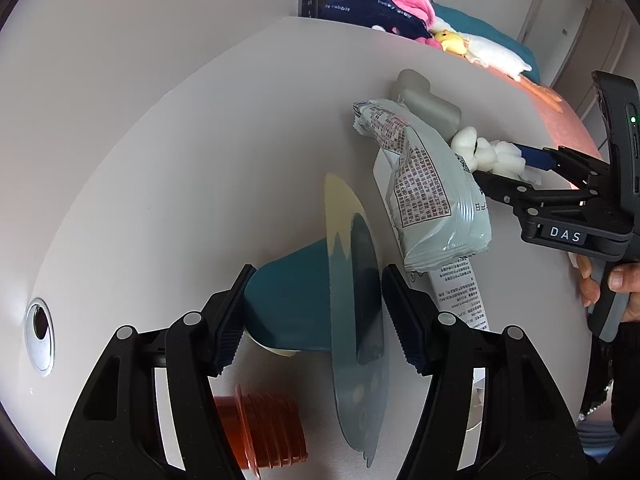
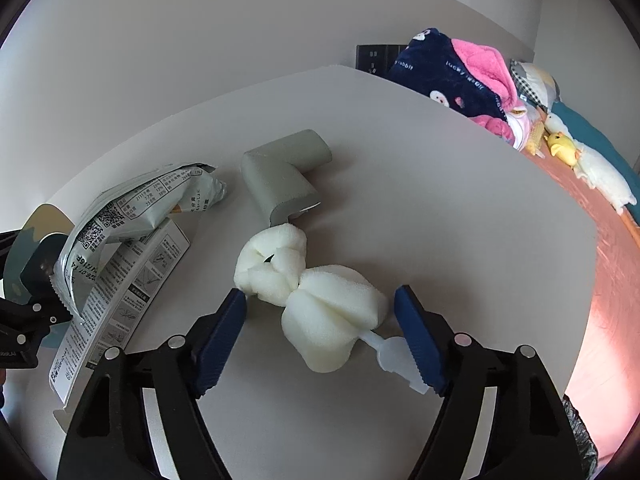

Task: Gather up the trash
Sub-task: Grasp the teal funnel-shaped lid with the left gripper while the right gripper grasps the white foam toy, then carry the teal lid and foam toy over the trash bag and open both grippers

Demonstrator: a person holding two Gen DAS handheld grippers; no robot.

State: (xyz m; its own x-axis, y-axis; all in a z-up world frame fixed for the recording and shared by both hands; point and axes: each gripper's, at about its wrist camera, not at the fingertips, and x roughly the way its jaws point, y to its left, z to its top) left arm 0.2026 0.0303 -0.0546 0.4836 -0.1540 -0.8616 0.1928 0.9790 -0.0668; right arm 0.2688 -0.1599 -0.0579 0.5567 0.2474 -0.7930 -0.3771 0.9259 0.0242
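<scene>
My left gripper (image 1: 314,320) has its jaws apart, straddling a teal cup (image 1: 288,300) lying on its side on the white table (image 1: 180,160). The cup's peeled foil lid (image 1: 352,320) stands between my pads; left pad is just beside the cup base, can't tell if either pad is touching. Orange ribbed cap (image 1: 264,428) at 6 o'clock from the cup, under my left finger. Pale green snack bag (image 1: 424,184) at 1 o'clock from the cup, lying over a printed paper box (image 1: 460,292).

My right gripper (image 2: 320,336) also has its jaws apart, around a white foam sponge brush (image 2: 320,300) on the table; the foam sits between the pads, its plastic handle (image 2: 396,356) just beside the right pad. Grey L-shaped corner guard (image 2: 280,176) at 12 o'clock from the foam. Snack bag and box at 9 o'clock. Bed with plush toys (image 2: 592,168) at 2 o'clock beyond the table edge.
</scene>
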